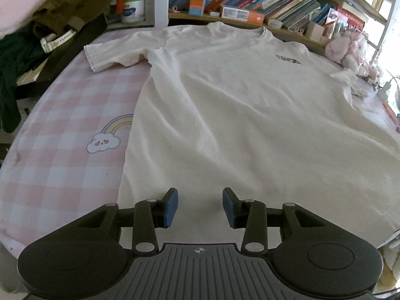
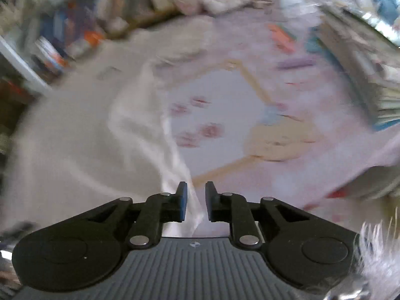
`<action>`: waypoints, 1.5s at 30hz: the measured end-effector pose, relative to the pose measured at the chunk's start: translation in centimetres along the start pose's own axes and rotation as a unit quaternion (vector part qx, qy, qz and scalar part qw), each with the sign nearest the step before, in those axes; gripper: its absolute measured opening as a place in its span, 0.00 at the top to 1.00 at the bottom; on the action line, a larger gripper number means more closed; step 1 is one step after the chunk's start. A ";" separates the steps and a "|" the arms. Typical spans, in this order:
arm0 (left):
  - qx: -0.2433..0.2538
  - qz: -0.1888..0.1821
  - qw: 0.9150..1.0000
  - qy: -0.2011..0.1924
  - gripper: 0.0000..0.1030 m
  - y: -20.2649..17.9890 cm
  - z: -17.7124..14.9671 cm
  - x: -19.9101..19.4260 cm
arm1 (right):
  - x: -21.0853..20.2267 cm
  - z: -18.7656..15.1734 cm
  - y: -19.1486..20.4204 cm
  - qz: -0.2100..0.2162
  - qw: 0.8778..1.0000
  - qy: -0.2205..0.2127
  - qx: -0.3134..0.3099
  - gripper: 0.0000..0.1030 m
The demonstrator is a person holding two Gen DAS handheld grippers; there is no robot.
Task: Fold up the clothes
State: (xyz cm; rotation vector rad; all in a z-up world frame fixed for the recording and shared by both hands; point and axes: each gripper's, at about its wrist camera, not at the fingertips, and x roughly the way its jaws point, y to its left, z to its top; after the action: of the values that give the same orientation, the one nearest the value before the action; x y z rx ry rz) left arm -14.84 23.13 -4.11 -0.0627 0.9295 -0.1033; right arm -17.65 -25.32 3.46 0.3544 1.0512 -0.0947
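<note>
We see a white T-shirt (image 1: 237,105) spread front-up across a bed covered by a pink and white checked sheet (image 1: 65,130), its collar toward the far bookshelf (image 1: 250,2) and its hem toward us. A small dark logo (image 1: 288,59) sits on the chest. One short sleeve (image 1: 112,55) lies flat, stretched out to the left over the sheet, and a printed cloud with a rainbow (image 1: 106,138) shows on the sheet just beside the shirt's left edge. In the left wrist view, our left gripper (image 1: 200,206) hovers over the lower part of the shirt with its blue-padded jaws released, a clear gap between them and nothing pinched; only flat fabric shows beyond the gap. At the far left, a heap of dark green and brown clothes (image 1: 62,7) rests beside the bed with a pale wristwatch (image 1: 57,40) on top. A pink plush toy (image 1: 350,50) lies at the far right near the shelf. The right wrist view is heavily blurred. There, our right gripper (image 2: 196,203) points down at the shirt's right edge, where a raised fold of white fabric (image 2: 192,200) runs up between the narrowly parted jaws. We cannot tell whether the pads press on that fold or only stand close around it. Beyond it, the sheet carries a blurred cartoon print (image 2: 262,130) in pale yellow, blue and pink.
</note>
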 end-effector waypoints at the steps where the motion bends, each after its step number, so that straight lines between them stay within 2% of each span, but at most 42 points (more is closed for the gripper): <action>1: 0.000 -0.001 1.000 0.000 0.61 0.1 0.0 0.0 | 0.1 -0.2 -0.5 -0.003 1.000 -0.003 -0.003 0.82; 2: -0.002 -0.003 1.000 -0.001 0.61 0.2 0.0 0.0 | 0.2 -0.4 -1.0 -0.004 1.000 -0.007 -0.007 0.79; 4: -0.001 -0.003 1.000 -0.002 0.59 0.2 0.0 0.0 | 0.9 -1.9 0.2 -0.016 0.995 0.009 -0.094 0.75; 5: 0.002 -0.002 1.000 -0.002 0.57 0.2 0.0 0.0 | 1.2 -2.6 0.9 -0.022 0.990 0.017 -0.138 0.69; 6: 0.007 -0.001 1.000 -0.002 0.56 0.0 0.0 0.1 | 1.5 -3.4 1.5 -0.028 0.982 0.024 -0.183 0.62; 8: 0.013 0.001 1.000 -0.002 0.51 -0.3 -0.1 0.1 | 2.5 -6.0 3.3 -0.046 0.956 0.037 -0.287 0.61; 12: 0.022 0.004 1.000 -0.003 0.46 -0.8 -0.1 0.2 | 4.2 -9.3 4.6 -0.076 0.915 0.011 -0.396 0.50; 14: 0.027 0.005 1.000 -0.003 0.44 -1.0 -0.2 0.2 | 4.6 -9.6 4.8 -0.070 0.908 -0.013 -0.414 0.51; 16: 0.031 0.005 0.999 -0.003 0.44 -1.0 -0.2 0.2 | 4.7 -8.9 4.7 -0.043 0.913 -0.003 -0.406 0.58; 18: 0.032 0.003 0.999 -0.004 0.44 -1.0 -0.2 0.2 | 4.2 -8.3 4.2 0.016 0.923 0.014 -0.385 0.99; 20: 0.030 0.001 1.000 -0.005 0.44 -0.8 -0.2 0.2 | 2.3 -7.3 3.3 0.084 0.940 0.007 -0.332 0.99; 22: 0.030 0.002 1.000 -0.004 0.44 -0.8 -0.2 0.1 | 0.2 -6.1 2.2 0.159 0.949 0.010 -0.274 0.99; 24: 0.030 0.005 1.000 -0.004 0.44 -0.8 -0.1 0.1 | -1.5 -5.2 1.4 0.179 0.957 0.016 -0.227 0.99; 26: 0.027 0.007 1.000 -0.005 0.44 -0.7 -0.2 0.1 | -1.4 -4.7 0.1 0.119 0.972 0.040 -0.198 0.99; 29: 0.022 0.007 1.000 -0.006 0.44 -0.3 -0.2 0.0 | 1.1 -5.8 -1.4 0.042 0.971 0.137 -0.191 0.99; 32: 0.022 0.007 1.000 -0.006 0.44 -0.1 -0.2 0.0 | 1.0 -5.8 -1.2 0.047 0.976 0.111 -0.179 0.95; 34: 0.023 0.008 1.000 -0.005 0.44 0.0 -0.2 0.0 | 0.9 -5.8 -1.0 0.051 0.980 0.092 -0.171 0.80; 35: 0.023 0.008 1.000 -0.005 0.44 -0.1 -0.2 -0.1 | 0.9 -5.2 -0.7 0.059 0.983 0.075 -0.158 0.64; 36: 0.022 0.009 1.000 -0.005 0.44 -0.1 -0.2 -0.1 | 0.9 -4.6 -0.4 0.067 0.985 0.059 -0.145 0.62; 40: 0.022 0.015 1.000 -0.006 0.44 -0.1 -0.5 -0.2 | 3.1 -3.8 0.2 0.061 0.990 0.059 -0.110 0.67; 43: 0.019 0.020 1.000 -0.006 0.43 0.4 -0.7 -0.4 | 4.5 -4.0 0.9 0.039 0.990 0.070 -0.113 0.86; 44: 0.018 0.022 1.000 -0.006 0.43 0.6 -0.8 -0.5 | 4.3 -4.0 1.1 0.056 0.989 0.082 -0.110 0.96; 45: 0.017 0.024 1.000 -0.005 0.43 0.9 -0.8 -0.6 | 3.9 -4.0 1.2 0.074 0.987 0.097 -0.105 0.96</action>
State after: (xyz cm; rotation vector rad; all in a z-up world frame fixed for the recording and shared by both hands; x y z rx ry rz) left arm -15.77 24.03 -4.23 -0.0092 0.9181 -0.0738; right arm -18.70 -22.49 -1.42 0.2521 1.2108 0.1854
